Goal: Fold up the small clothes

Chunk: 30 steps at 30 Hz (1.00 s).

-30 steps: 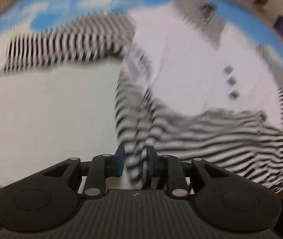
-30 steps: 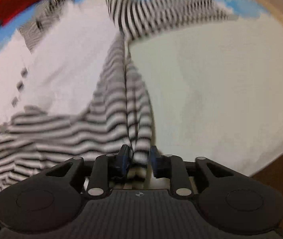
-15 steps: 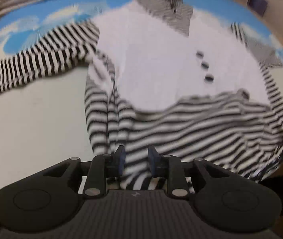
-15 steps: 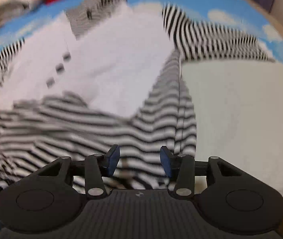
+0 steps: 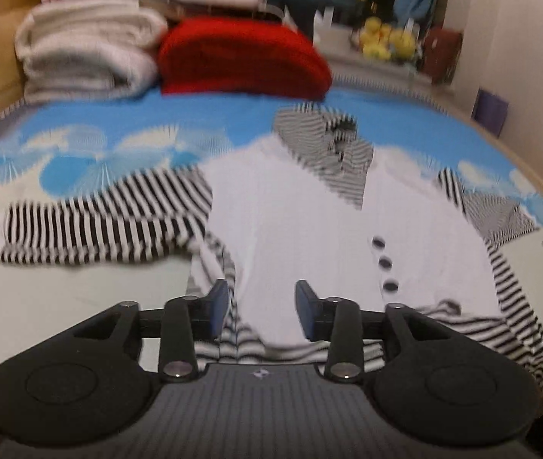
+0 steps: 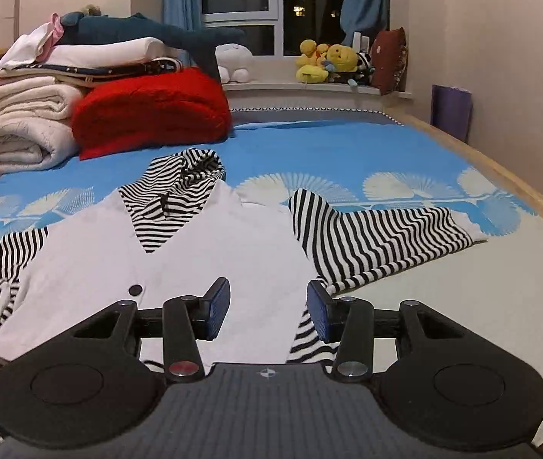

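A small top (image 5: 302, 210) with a white front, dark buttons (image 5: 385, 261) and black-and-white striped sleeves and hood lies flat on the bed. In the left wrist view its left sleeve (image 5: 99, 225) stretches out to the left. My left gripper (image 5: 260, 290) hovers over the lower left of the top; its jaws are opening and no cloth is pinched between them. In the right wrist view the top (image 6: 195, 248) and its right sleeve (image 6: 378, 237) show. My right gripper (image 6: 267, 287) is open above the lower right side seam, free of the cloth.
The top rests on a blue and cream bedsheet (image 6: 348, 145). Folded cream blankets (image 6: 23, 126) and a red blanket (image 6: 153, 111) are stacked at the head of the bed. The wooden bed edge (image 6: 501, 168) runs along the right, and plush toys (image 6: 325, 61) sit on the windowsill.
Both grippers held striped cloth a second ago. Both have let it go, opened, lifted and tilted up, so the far end of the bed and the window now show.
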Each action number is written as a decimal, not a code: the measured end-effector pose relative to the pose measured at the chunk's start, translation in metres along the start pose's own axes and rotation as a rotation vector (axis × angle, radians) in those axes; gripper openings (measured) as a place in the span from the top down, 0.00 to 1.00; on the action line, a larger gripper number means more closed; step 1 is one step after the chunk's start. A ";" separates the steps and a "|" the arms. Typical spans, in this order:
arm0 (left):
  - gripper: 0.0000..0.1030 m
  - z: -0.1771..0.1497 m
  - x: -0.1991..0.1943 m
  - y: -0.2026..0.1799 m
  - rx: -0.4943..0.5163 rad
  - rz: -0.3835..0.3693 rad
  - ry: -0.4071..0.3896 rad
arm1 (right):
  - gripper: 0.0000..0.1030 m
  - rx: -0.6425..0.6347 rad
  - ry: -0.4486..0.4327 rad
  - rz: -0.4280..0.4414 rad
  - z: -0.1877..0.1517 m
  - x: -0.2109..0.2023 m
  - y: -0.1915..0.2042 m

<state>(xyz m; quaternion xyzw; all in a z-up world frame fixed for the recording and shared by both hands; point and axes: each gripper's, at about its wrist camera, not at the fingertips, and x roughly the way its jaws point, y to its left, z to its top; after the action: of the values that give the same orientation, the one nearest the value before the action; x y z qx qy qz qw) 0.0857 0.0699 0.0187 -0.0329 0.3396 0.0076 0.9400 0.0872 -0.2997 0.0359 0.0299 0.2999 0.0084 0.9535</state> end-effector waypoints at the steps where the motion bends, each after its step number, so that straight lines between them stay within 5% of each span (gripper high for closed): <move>1: 0.52 0.001 -0.004 0.001 0.006 0.007 -0.020 | 0.55 0.000 0.005 -0.004 0.002 0.002 0.002; 9: 0.52 0.019 -0.026 0.021 0.061 0.077 -0.083 | 0.55 -0.067 0.015 -0.010 -0.006 0.007 0.026; 17: 0.57 0.113 -0.049 0.030 0.126 -0.018 -0.149 | 0.55 -0.139 -0.013 -0.020 -0.005 -0.003 0.024; 20: 0.68 0.137 -0.030 0.038 0.132 -0.024 -0.166 | 0.55 -0.109 -0.004 -0.027 0.000 -0.007 0.015; 23: 0.79 0.138 0.009 0.056 0.098 0.002 -0.125 | 0.55 -0.083 -0.009 -0.028 0.005 -0.011 0.008; 30: 0.80 0.115 0.094 0.139 -0.153 0.064 0.087 | 0.60 -0.102 -0.009 -0.006 0.028 -0.013 0.012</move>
<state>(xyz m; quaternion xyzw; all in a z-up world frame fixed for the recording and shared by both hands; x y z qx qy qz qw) 0.2266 0.2152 0.0389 -0.0940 0.3795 0.0620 0.9183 0.0927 -0.2898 0.0669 -0.0197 0.2950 0.0206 0.9551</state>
